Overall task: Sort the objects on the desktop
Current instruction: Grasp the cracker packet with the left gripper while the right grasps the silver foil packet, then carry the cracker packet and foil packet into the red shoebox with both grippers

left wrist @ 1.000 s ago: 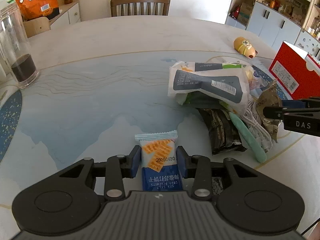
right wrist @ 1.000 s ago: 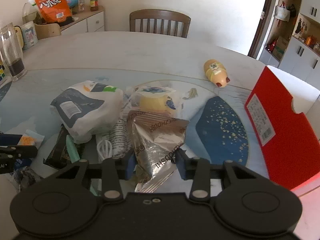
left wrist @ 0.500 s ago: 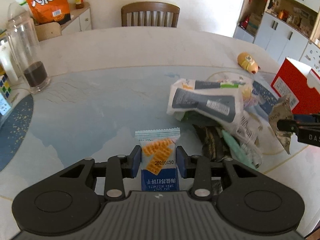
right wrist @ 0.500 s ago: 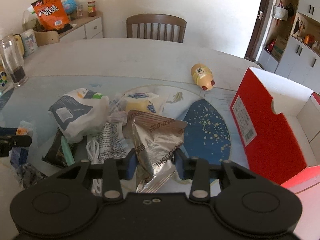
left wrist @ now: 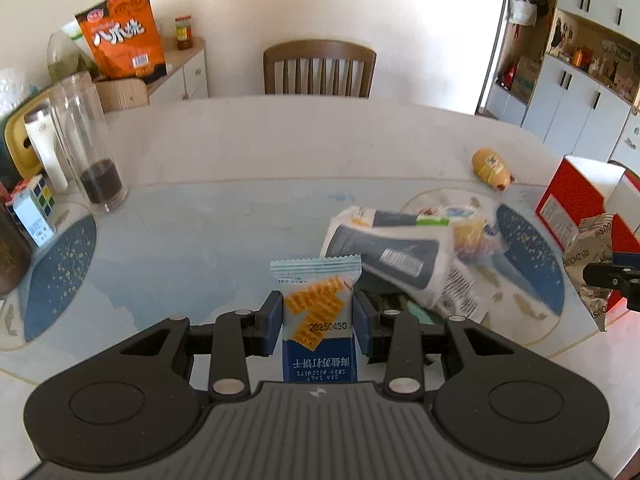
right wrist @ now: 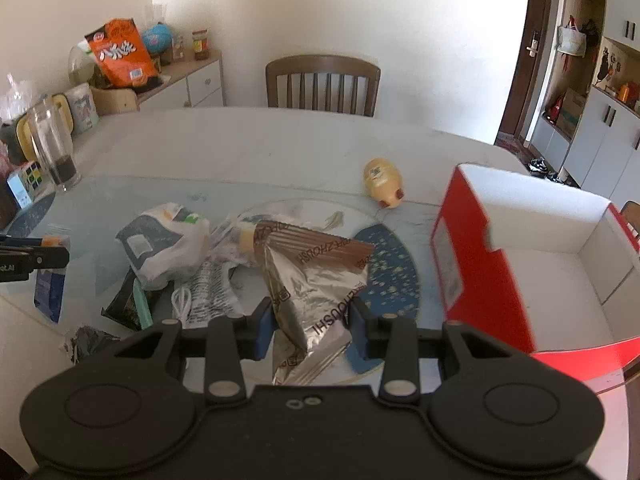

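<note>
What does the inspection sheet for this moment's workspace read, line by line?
Surface: round table with blue patterned mat.
Job's things: soda biscuit packet; silver snack bag; red box open, nothing seen inside.
Clutter: pile with white-and-grey bag and dark wrapper; yellow toy; glass with dark liquid.
Grippers: left gripper shut on the biscuit packet; right gripper shut on the snack bag.
Cables: white cable coiled in the pile.
Surroundings: chair, sideboard, cabinets.

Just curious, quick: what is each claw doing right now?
Left gripper: shut on the soda biscuit packet.
Right gripper: shut on the silver foil snack bag.
</note>
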{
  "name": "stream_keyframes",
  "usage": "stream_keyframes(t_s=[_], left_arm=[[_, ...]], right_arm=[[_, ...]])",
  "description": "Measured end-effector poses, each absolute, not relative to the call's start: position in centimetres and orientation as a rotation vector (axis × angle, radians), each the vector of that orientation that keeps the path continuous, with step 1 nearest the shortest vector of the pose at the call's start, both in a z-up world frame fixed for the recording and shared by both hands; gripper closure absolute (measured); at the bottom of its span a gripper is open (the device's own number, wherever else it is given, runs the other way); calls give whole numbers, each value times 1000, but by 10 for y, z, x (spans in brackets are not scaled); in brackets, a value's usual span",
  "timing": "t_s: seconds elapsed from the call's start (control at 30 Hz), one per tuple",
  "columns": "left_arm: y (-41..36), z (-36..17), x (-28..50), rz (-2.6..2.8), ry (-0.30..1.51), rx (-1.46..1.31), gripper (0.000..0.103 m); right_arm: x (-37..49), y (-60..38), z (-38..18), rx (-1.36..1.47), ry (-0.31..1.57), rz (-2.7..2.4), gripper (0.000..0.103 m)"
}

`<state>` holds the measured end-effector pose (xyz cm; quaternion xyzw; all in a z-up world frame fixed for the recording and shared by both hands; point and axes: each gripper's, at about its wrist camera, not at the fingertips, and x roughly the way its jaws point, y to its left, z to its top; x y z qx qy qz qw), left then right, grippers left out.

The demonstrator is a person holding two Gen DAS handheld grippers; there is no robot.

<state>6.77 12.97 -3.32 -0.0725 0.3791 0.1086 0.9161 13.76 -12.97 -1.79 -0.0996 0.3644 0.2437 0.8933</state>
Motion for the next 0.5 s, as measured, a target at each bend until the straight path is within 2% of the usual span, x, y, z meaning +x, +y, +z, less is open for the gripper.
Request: stream_keyframes(t_s=[0.5], left_arm=[[82,6,74,160,714,-139,68]], right_arm=[[152,-188,15,-188,701,482,65]])
